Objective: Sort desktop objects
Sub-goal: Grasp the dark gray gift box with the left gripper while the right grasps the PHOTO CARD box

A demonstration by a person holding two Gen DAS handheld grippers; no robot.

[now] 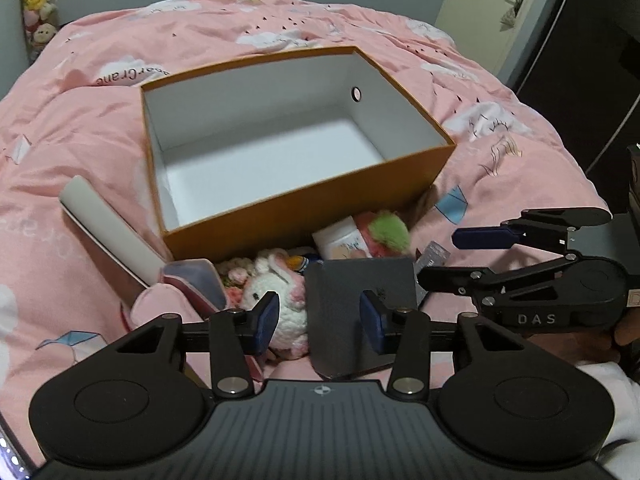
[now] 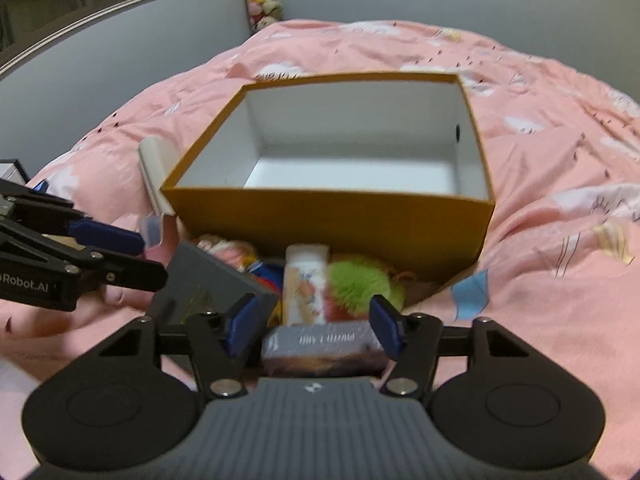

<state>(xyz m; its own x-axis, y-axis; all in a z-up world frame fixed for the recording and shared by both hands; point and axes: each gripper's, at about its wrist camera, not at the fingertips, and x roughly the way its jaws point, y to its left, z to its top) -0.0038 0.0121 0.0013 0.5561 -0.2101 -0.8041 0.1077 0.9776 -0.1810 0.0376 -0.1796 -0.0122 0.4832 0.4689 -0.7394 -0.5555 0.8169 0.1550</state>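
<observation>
an open orange box (image 1: 304, 200) with a white inside sits on a bed covered by a pink quilt (image 1: 80, 128), and nothing is visible inside it. a jumble of small things lies against the box's near wall: a white and pink plush rabbit (image 1: 280, 292), a dark grey card (image 1: 356, 300), a white carton with a printed picture (image 2: 306, 280), a fluffy green and pink toy (image 2: 360, 280) and a dark printed packet (image 2: 324, 344). a white roll (image 1: 108, 228) lies just left of the box. the left gripper (image 1: 319, 318) hangs low over the pile, its fingers partly open either side of the grey card's left part and the rabbit (whether the blue pads touch either is unclear). the right gripper (image 2: 316, 330) has its fingers partly open around the dark packet, the right pad close against its end; the blur hides whether it presses.
</observation>
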